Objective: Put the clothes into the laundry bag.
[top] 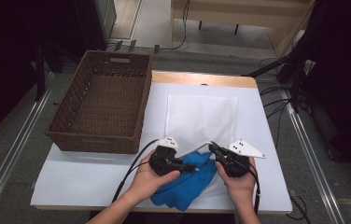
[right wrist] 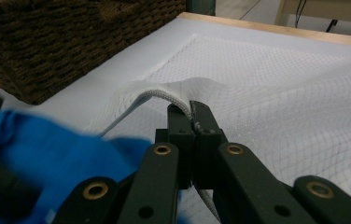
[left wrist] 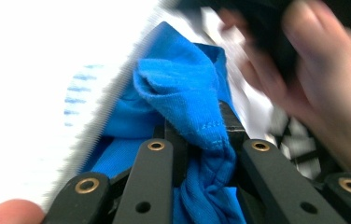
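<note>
Two grippers work at the near edge of the table (top: 94, 177), each held in one of the person's hands, whose forearms come in from that edge. From the high view, the left gripper (top: 190, 166) points toward the right one across a rumpled blue cloth (top: 187, 184) that lies near the middle of the near edge, partly on the near edge of a white mesh bag (top: 200, 116) spread flat toward the table's far right corner. A brown wicker basket (top: 103, 105) stands at the far left corner, its near wall well apart from the cloth.

The left gripper view gives what the high view hides: the jaws are clamped on a bunched fold of the blue cloth (left wrist: 187, 107), which rises between the pads and trails down behind them. The right hand (left wrist: 323, 88) sits blurred just beyond it.

The right gripper view shows the right gripper (right wrist: 193, 114) with jaws pressed together on the corded rim of the mesh bag (right wrist: 267, 88), lifting that rim into a small peak above the table. The blue cloth (right wrist: 47, 149) lies just beside those jaws, and the basket (right wrist: 61, 42) stands behind.

Both hands wrap the gripper bodies from below, thumbs upward, grippers angled inward toward each other.
</note>
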A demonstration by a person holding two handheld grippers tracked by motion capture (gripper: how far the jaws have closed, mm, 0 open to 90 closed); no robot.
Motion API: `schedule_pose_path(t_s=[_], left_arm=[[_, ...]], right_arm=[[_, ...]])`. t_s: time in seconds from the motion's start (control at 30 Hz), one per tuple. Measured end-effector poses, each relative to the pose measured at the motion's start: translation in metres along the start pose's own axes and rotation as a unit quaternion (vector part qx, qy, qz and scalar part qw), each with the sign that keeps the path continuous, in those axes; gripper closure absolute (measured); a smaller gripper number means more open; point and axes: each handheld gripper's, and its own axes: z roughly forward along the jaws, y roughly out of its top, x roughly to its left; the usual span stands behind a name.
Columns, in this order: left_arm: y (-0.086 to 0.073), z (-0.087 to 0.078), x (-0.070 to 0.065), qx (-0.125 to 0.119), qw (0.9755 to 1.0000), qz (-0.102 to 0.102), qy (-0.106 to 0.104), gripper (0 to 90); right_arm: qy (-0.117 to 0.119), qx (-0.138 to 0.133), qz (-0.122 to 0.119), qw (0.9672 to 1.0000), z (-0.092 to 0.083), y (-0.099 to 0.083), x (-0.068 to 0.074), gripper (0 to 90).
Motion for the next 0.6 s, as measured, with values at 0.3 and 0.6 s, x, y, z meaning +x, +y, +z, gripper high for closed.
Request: schedule_pose_path(t_s=[0.3,0.6], left_arm=[[0.003,0.006,-0.001,-0.04,0.9961,-0.012,0.077,72.8],[0.005,-0.003,-0.008,-0.026,0.9988,0.002,0.04,35.7]], right_arm=[[0.004,-0.002,-0.005,1.0,-0.003,0.001,0.004,90.0],[0.001,0.012,-0.002,0.9999,-0.002,-0.006,0.001,90.0]])
